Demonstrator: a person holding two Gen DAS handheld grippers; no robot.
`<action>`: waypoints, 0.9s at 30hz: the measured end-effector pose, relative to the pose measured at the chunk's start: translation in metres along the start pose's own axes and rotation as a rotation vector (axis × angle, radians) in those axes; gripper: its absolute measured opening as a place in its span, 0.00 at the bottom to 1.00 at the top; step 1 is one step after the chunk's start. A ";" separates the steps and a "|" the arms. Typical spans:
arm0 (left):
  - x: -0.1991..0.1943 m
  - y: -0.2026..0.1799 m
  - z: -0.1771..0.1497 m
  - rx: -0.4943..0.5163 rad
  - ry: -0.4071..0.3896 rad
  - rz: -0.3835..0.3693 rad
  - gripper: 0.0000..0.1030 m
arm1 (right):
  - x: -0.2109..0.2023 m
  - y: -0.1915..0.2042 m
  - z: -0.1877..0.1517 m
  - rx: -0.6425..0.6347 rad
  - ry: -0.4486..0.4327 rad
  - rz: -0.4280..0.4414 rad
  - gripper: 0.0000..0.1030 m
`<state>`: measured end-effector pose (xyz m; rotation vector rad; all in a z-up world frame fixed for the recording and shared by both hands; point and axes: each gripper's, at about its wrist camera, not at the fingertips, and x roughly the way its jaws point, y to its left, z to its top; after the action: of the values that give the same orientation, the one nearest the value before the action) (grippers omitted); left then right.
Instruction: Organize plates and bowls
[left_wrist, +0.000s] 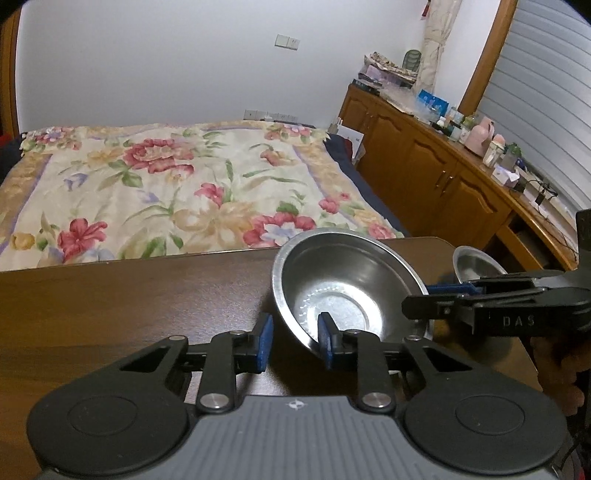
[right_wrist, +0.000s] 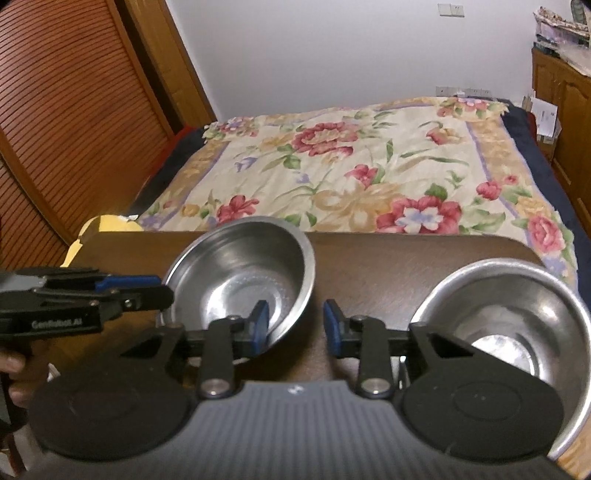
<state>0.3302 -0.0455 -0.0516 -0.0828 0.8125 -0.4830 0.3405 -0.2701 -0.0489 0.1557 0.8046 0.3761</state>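
A steel bowl stands on the dark wooden table. My left gripper straddles the bowl's left rim, one blue pad inside and one outside. A gap shows at the outer pad, so the gripper is open. My right gripper straddles the opposite rim the same way. Its outer pad stands clear of the bowl wall, so it is open too. A second steel bowl sits on the table to the right, partly hidden behind the right gripper's body.
A bed with a floral cover lies just beyond the table's far edge. A wooden cabinet with bottles and clutter runs along the right. A slatted wooden door is on the left. A hand holds each gripper.
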 end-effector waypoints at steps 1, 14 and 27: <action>0.001 0.000 0.000 -0.005 0.004 -0.003 0.26 | 0.001 0.000 0.000 -0.003 0.003 0.001 0.31; -0.014 -0.010 0.005 0.000 0.005 -0.014 0.15 | -0.009 0.004 0.005 -0.026 0.032 0.012 0.16; -0.064 -0.042 0.013 0.070 -0.091 -0.016 0.15 | -0.067 0.017 0.013 -0.049 -0.074 -0.004 0.16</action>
<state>0.2858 -0.0559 0.0115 -0.0466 0.7053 -0.5190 0.3030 -0.2800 0.0097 0.1214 0.7223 0.3839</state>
